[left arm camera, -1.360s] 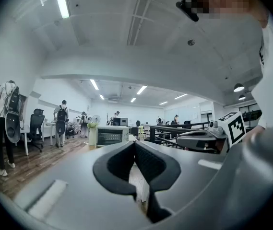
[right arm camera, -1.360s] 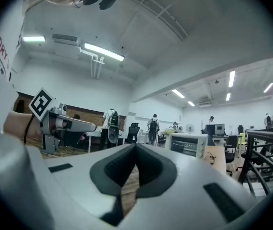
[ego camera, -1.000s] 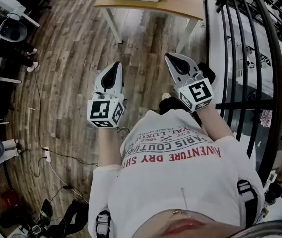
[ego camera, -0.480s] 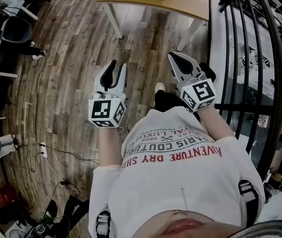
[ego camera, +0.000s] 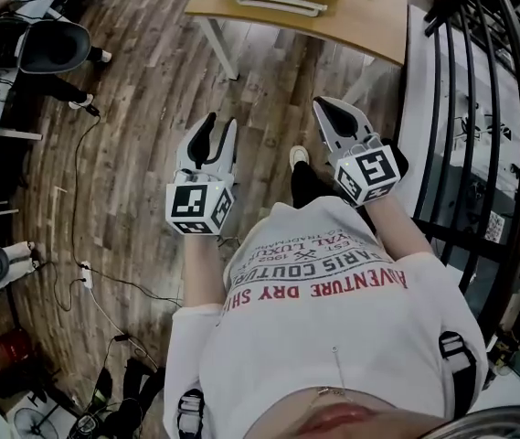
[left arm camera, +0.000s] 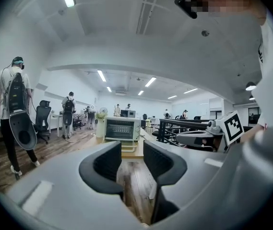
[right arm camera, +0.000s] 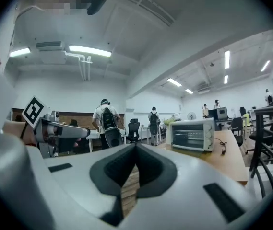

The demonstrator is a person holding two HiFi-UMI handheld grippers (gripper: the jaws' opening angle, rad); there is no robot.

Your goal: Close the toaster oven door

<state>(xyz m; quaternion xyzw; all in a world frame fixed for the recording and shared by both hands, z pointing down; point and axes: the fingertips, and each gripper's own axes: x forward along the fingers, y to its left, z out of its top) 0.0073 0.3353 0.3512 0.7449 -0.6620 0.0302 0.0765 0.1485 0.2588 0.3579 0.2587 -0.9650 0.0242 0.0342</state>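
Observation:
The white toaster oven (left arm camera: pixel 122 128) (right arm camera: pixel 191 134) stands on a wooden table (ego camera: pixel 351 16) some way ahead of me. In the head view only its folded-down door (ego camera: pixel 273 3) shows at the top edge. My left gripper (ego camera: pixel 214 128) (left arm camera: pixel 132 157) is held at waist height over the floor, pointing toward the table. Its jaws are opening and nothing is between them. My right gripper (ego camera: pixel 326 108) (right arm camera: pixel 136 150) is held beside it, shut and empty. Both grippers are well short of the oven.
A black metal railing (ego camera: pixel 461 108) runs along the right. Cables (ego camera: pixel 86 273) trail over the wooden floor at left, near an office chair (ego camera: pixel 49 44). People with backpacks (left arm camera: pixel 14 95) stand off to the left in the room.
The left gripper's jaws have gone from shut to open. The table has drawn nearer in the head view. The right gripper stays shut.

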